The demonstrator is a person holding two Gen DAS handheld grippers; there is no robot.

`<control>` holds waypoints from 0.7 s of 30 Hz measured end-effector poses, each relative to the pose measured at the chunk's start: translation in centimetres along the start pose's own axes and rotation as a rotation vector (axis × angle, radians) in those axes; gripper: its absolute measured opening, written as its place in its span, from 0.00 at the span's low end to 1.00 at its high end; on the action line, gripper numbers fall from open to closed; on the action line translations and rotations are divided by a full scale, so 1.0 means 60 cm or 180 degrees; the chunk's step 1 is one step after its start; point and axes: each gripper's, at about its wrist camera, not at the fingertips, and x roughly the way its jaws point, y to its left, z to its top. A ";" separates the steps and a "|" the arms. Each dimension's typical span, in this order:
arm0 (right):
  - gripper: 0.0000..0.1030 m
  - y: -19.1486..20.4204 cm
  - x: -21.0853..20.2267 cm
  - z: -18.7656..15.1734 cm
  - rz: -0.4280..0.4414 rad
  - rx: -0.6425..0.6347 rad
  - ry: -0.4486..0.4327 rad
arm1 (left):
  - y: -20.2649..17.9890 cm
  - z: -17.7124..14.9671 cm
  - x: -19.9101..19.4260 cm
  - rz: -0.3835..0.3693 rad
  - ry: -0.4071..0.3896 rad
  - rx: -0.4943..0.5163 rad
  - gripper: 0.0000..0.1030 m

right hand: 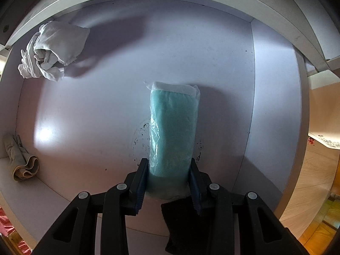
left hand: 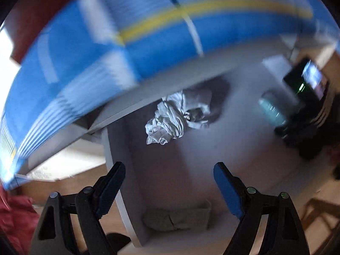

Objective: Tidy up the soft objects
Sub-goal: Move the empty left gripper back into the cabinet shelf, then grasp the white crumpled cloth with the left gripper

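Observation:
My right gripper (right hand: 169,165) points straight down, shut on a teal cloth pack (right hand: 172,127) in clear plastic wrap; the pack's far end rests on the white shelf board (right hand: 95,116). A crumpled white cloth (right hand: 53,51) lies at the board's back left corner. In the left wrist view the same white cloth (left hand: 176,116) lies ahead of my left gripper (left hand: 170,167), which hangs above the board, open, with nothing between its fingers. The teal pack (left hand: 272,110) and the other gripper show blurred at the right.
A blue fabric surface (left hand: 148,42) with a yellow stripe, blurred, fills the top of the left wrist view. A folded beige cloth (right hand: 23,161) lies on a lower shelf at left. Red fabric (left hand: 12,218) sits at the lower left. A black piece (right hand: 180,223) hangs under my right gripper.

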 end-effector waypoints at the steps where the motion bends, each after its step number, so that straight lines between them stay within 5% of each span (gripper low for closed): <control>1: 0.35 -0.003 0.001 -0.001 0.0000 0.0000 0.0000 | -0.007 0.001 0.010 0.0033 0.0006 0.0095 0.83; 6: 0.35 -0.007 0.004 -0.006 -0.0006 0.0003 -0.0018 | -0.025 0.008 0.063 0.0266 0.0076 0.0507 0.83; 21: 0.35 -0.027 -0.001 -0.016 0.0060 0.0086 -0.0031 | -0.013 0.068 0.153 0.0211 -0.0027 0.0573 0.83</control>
